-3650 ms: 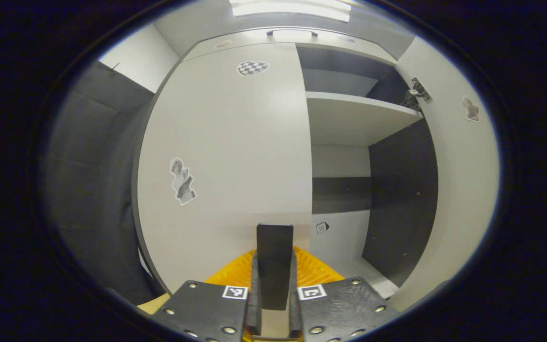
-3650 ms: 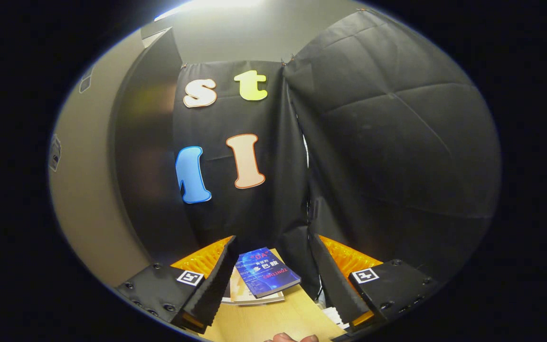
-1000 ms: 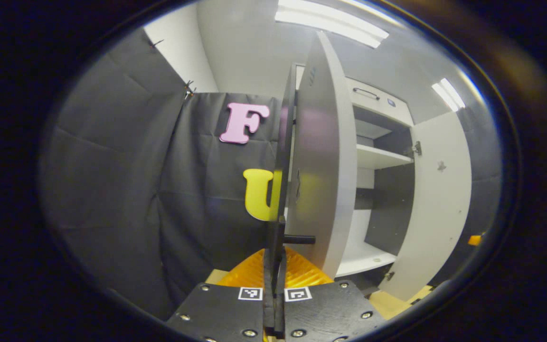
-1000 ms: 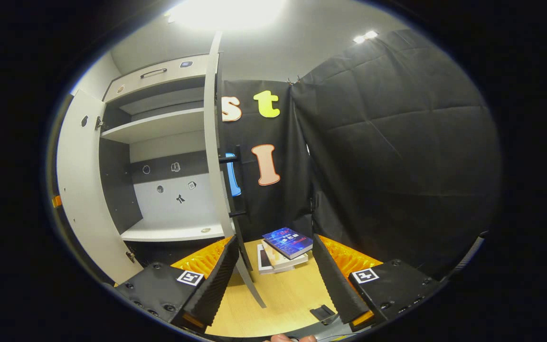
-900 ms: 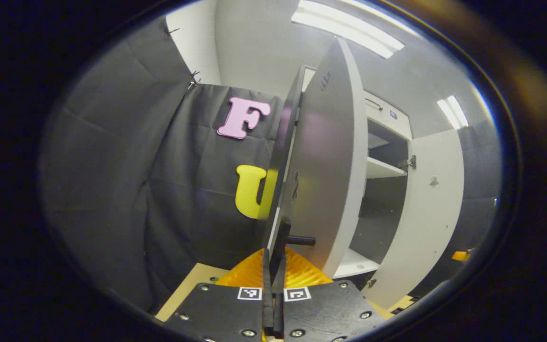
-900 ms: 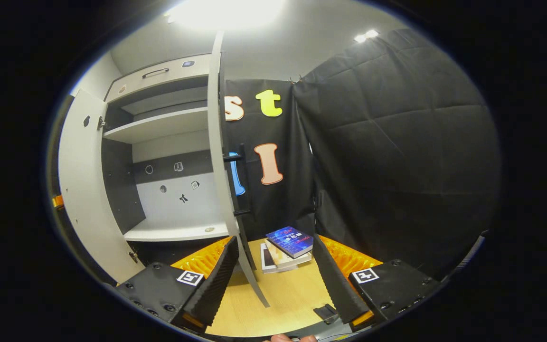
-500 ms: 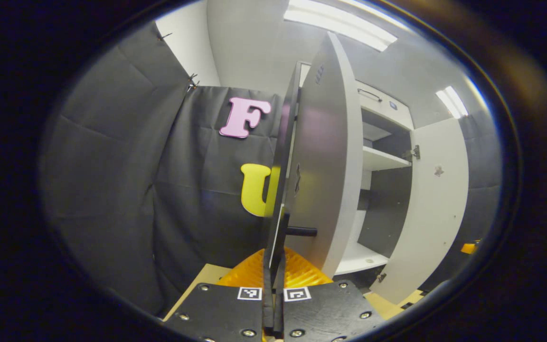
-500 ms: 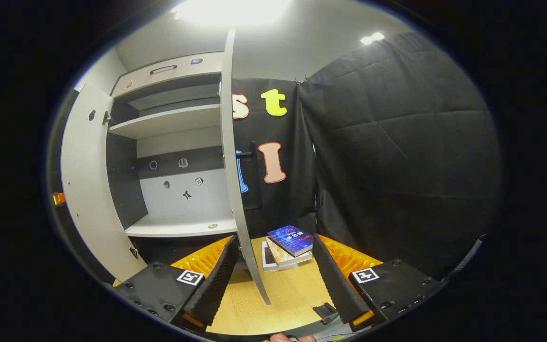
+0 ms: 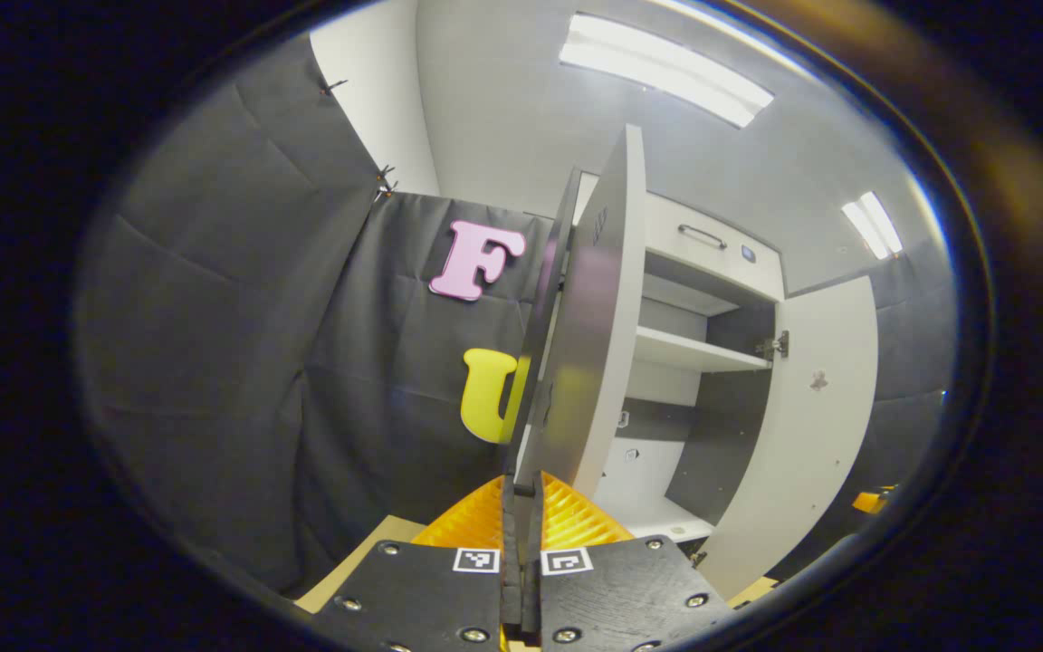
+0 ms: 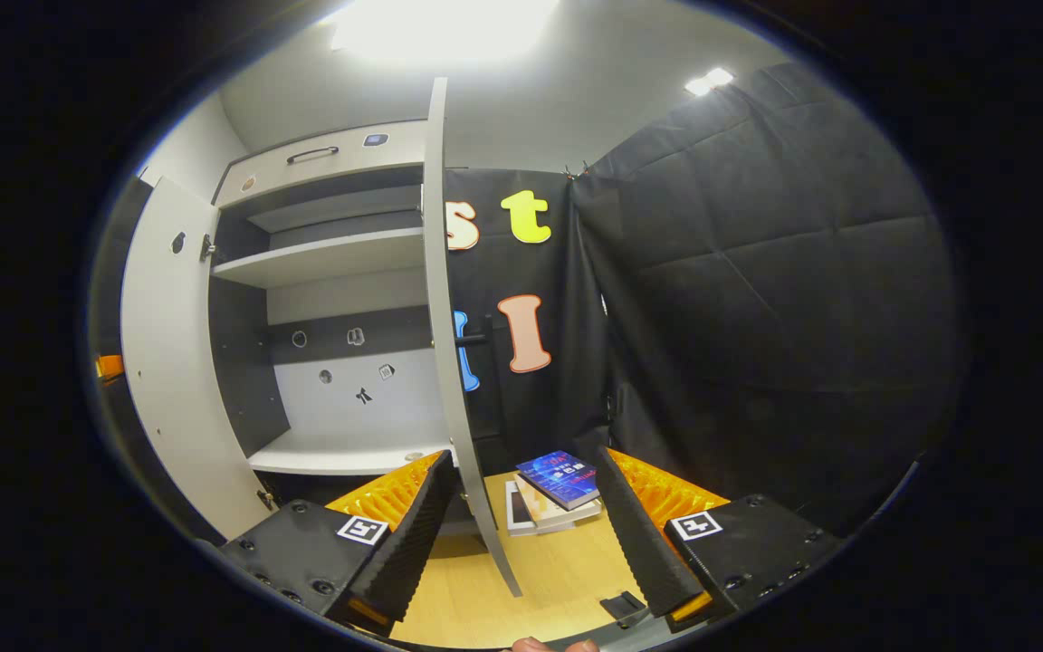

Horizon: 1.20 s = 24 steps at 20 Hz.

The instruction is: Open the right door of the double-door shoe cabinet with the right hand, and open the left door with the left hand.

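The shoe cabinet (image 10: 322, 258) stands with both doors swung out. In the left gripper view the left door (image 9: 594, 344) is almost edge-on straight ahead. My left gripper (image 9: 521, 484) has its fingers pressed together at the door's lower near edge, and a short dark end of the handle shows between them. The right door (image 9: 802, 435) stands wide open beyond. In the right gripper view that right door (image 10: 444, 362) is edge-on, its black handle (image 10: 483, 340) on its right side. My right gripper (image 10: 523, 455) is open, holds nothing and is well short of the door.
A small stack of books (image 10: 558, 480) lies on the wooden floor (image 10: 531, 589) by the black cloth wall (image 10: 757, 317). A small black object (image 10: 621, 602) lies on the floor near my right finger. The shelves inside hold nothing large.
The left door went from shut to swung wide, with my left gripper on its handle. In the last half second the left view tilted up and the handle's post slipped from sight. The right door stayed open.
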{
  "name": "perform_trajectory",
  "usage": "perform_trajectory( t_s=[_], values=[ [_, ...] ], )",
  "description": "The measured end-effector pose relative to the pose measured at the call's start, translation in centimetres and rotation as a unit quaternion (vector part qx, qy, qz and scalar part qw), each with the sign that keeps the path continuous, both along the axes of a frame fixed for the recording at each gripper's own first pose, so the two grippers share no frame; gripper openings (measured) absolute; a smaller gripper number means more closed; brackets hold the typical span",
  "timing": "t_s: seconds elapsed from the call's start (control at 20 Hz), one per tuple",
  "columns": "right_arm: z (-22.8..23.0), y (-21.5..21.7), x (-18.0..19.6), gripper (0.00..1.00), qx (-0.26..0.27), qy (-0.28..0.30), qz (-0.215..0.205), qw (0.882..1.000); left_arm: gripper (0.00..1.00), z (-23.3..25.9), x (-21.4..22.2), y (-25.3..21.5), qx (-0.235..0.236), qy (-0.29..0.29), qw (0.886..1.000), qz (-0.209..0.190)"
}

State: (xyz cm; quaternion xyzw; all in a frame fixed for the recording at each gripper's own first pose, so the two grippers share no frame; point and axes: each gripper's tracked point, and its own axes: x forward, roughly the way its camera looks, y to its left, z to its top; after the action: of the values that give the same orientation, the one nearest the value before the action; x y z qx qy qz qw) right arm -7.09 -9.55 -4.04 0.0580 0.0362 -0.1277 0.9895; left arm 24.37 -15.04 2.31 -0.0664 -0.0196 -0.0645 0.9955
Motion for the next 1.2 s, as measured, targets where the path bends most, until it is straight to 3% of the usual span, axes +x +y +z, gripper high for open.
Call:
perform_trajectory(
  t_s=[0.25, 0.4, 0.7, 0.8, 1.0, 1.2],
  values=[
    [2.5, 0.8, 1.4, 0.97, 0.014, -0.022, 0.038, 0.999, 0.02, 0.9, -0.7, 2.4, 0.074, -0.026, 0.996, 0.049],
    [2.9, 1.3, 2.2, 0.97, 0.018, -0.025, 0.060, 0.998, 0.05, 0.9, -0.6, 2.3, 0.096, -0.033, 0.993, 0.057],
    [2.2, 3.4, 3.4, 0.97, 0.009, -0.021, 0.095, 0.995, 0.79, 1.1, -1.7, 2.6, 0.158, -0.050, 0.983, 0.075],
    [1.3, 4.2, 3.5, 0.97, 0.009, -0.014, 0.104, 0.994, 0.93, -0.2, -2.0, 1.5, 0.162, -0.034, 0.984, 0.065],
    [0.2, 5.5, 3.2, 0.98, -0.001, -0.007, 0.100, 0.995, 0.91, -1.9, -3.1, 0.7, 0.177, 0.002, 0.982, 0.058],
    [-1.8, 8.4, 3.0, 0.98, -0.020, 0.011, 0.134, 0.991, 0.91, -4.9, -3.6, -1.8, 0.138, 0.031, 0.989, 0.041]
  ],
)
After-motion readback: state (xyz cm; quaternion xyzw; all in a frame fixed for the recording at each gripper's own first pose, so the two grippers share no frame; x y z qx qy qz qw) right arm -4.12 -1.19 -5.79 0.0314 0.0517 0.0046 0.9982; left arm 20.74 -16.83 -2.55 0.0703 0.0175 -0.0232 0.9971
